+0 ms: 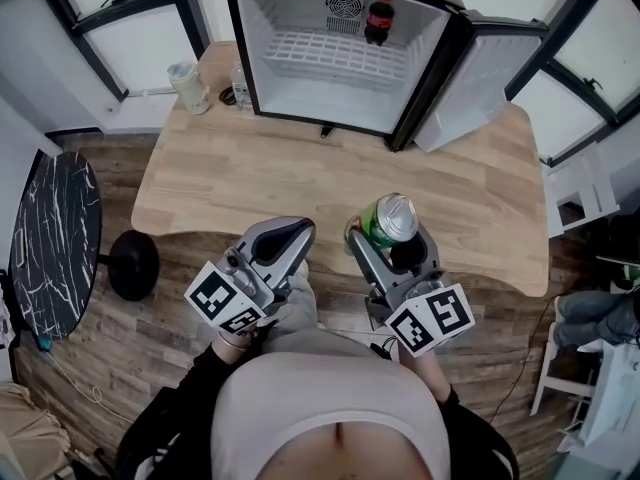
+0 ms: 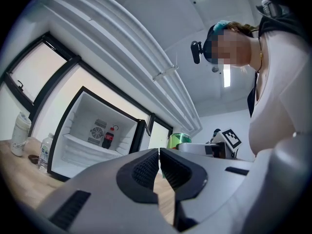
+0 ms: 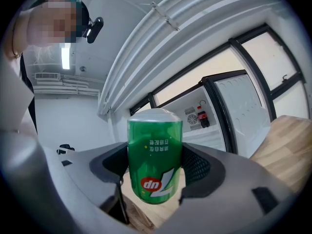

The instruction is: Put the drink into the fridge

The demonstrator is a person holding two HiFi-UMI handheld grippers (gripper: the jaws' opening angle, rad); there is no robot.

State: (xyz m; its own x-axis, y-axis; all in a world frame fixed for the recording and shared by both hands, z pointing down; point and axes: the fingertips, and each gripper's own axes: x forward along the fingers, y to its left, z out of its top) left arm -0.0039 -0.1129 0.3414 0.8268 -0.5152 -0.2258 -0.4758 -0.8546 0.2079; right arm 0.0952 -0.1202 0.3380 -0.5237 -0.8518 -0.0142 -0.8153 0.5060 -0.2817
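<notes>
A green 7up can (image 1: pixel 388 220) (image 3: pixel 154 160) is held upside down between the jaws of my right gripper (image 1: pixel 385 236) (image 3: pixel 155 167), near the table's front edge. My left gripper (image 1: pixel 283 240) (image 2: pixel 159 168) is shut with nothing in it, just left of the right one. The green can (image 2: pixel 178 139) also shows past the left jaws. The small fridge (image 1: pixel 340 43) (image 2: pixel 92 135) (image 3: pixel 209 116) stands at the far side of the table, door (image 1: pixel 478 78) swung open to the right. A dark cola bottle (image 1: pixel 378 21) (image 2: pixel 107 137) (image 3: pixel 202 117) stands on its upper shelf.
The wooden table (image 1: pixel 240 178) carries a white cup (image 1: pixel 188 86) and a clear water bottle (image 1: pixel 240 84) left of the fridge. A round black marble side table (image 1: pixel 55 243) stands on the floor at the left. Windows run behind the fridge.
</notes>
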